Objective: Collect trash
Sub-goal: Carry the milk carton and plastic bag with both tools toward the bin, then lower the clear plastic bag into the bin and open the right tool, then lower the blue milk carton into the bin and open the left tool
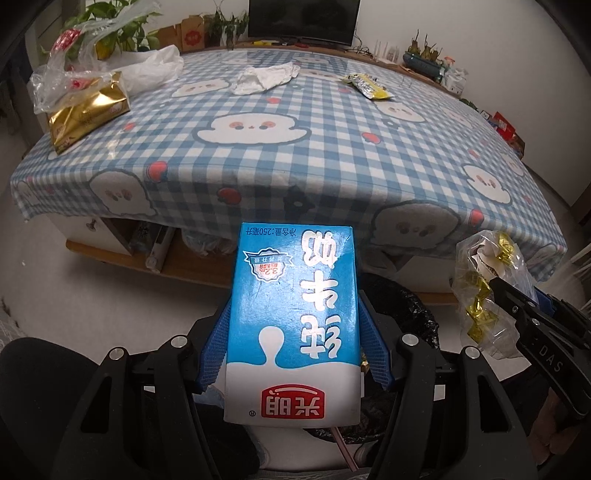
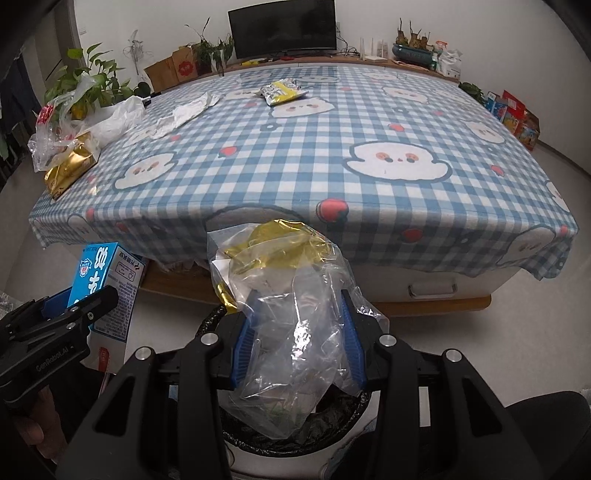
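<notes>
My left gripper (image 1: pixel 293 332) is shut on a blue and white milk carton (image 1: pixel 293 321), held upside down over the bin with a black liner (image 1: pixel 406 306). The carton also shows in the right wrist view (image 2: pixel 107 291). My right gripper (image 2: pixel 297 332) is shut on a clear plastic bag with gold wrappers (image 2: pixel 291 295), held above the bin (image 2: pixel 332 417). The bag also shows in the left wrist view (image 1: pixel 487 288). On the checked tablecloth (image 1: pixel 332 147) lie crumpled white paper (image 1: pixel 266 77) and a yellow snack wrapper (image 1: pixel 369 86).
A gold packet (image 1: pixel 88 110) and plastic bags (image 1: pixel 74 62) sit at the table's left edge, with potted plants behind. A monitor (image 1: pixel 303 18) stands at the far side. Boxes (image 2: pixel 513 114) lie on the floor at the right. The table's near edge is just ahead.
</notes>
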